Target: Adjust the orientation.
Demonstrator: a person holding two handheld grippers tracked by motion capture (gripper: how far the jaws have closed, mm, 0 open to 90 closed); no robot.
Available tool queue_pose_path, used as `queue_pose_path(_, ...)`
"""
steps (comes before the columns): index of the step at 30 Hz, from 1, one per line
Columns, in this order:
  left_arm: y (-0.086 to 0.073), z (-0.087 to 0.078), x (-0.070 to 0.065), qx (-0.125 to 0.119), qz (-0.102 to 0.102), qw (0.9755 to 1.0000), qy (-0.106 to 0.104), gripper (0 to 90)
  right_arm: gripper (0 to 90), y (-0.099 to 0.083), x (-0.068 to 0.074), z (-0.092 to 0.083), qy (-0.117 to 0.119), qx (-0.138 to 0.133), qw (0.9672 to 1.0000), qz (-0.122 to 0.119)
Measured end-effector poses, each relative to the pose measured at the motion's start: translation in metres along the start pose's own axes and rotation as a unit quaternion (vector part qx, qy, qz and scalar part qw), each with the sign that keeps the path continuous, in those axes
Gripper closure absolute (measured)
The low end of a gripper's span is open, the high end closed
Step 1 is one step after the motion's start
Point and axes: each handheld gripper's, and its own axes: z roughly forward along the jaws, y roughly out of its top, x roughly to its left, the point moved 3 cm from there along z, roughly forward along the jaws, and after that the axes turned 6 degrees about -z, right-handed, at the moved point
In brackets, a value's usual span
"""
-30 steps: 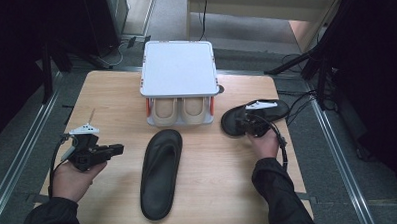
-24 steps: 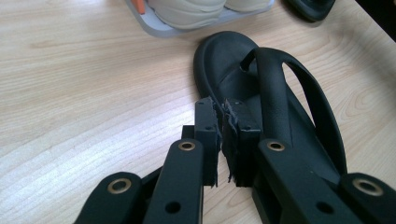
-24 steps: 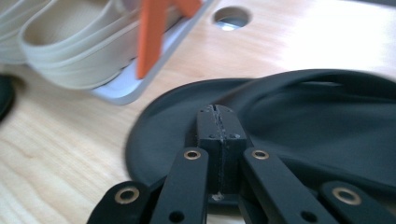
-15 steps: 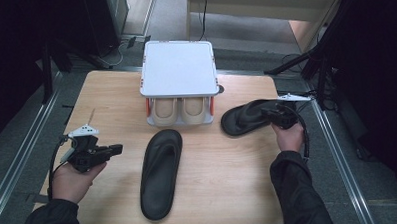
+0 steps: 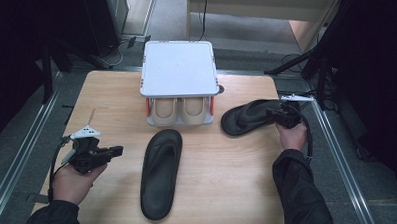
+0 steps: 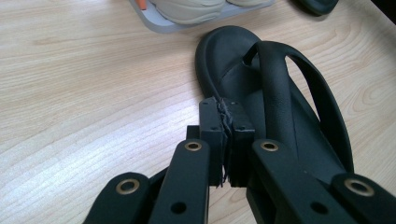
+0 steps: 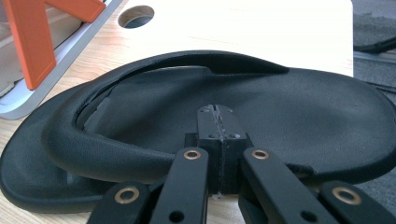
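One black sandal (image 5: pixel 161 171) (image 6: pixel 280 93) lies lengthwise at the table's middle front. My left gripper (image 5: pixel 115 151) (image 6: pixel 225 109) hovers just left of it, pointing at it, with its pads pressed together and nothing between them. A second black sandal (image 5: pixel 249 116) (image 7: pixel 299 107) lies at the right, beside the rack. My right gripper (image 5: pixel 274 114) (image 7: pixel 215 112) sits at that sandal's right end, pointing left over its footbed. Its jaws are shut, with no part of the sandal between the pads.
A white shoe rack (image 5: pixel 179 67) with orange legs (image 7: pixel 32 37) stands at the back middle, with a pair of beige shoes (image 5: pixel 179 111) (image 6: pixel 187 7) under its top. A round hole (image 7: pixel 136 15) is in the tabletop behind the rack. The table's right edge is close to my right hand.
My right hand has moved rightward, from over the middle of the right sandal to its right end. Both sandals and the left gripper have stayed in place.
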Motion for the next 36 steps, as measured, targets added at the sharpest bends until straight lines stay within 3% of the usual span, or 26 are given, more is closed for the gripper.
queue_pose_path(9, 0.002, 0.001, -0.001, -0.001, 0.001, 1.0, -0.005, 87.5, 90.0, -0.004, 0.013, -0.006, 0.01, 0.01, 0.9999, -0.005)
queue_pose_path(24, 0.008, 0.005, -0.005, 0.004, 0.01, 0.9998, -0.018, 87.1, 90.0, -0.014, 0.059, -0.016, 0.031, 0.033, 0.9986, -0.027)
queue_pose_path(36, 0.013, 0.011, -0.008, 0.004, 0.015, 0.9996, -0.024, 86.5, 90.0, -0.027, 0.085, -0.031, 0.06, 0.046, 0.9964, -0.037)
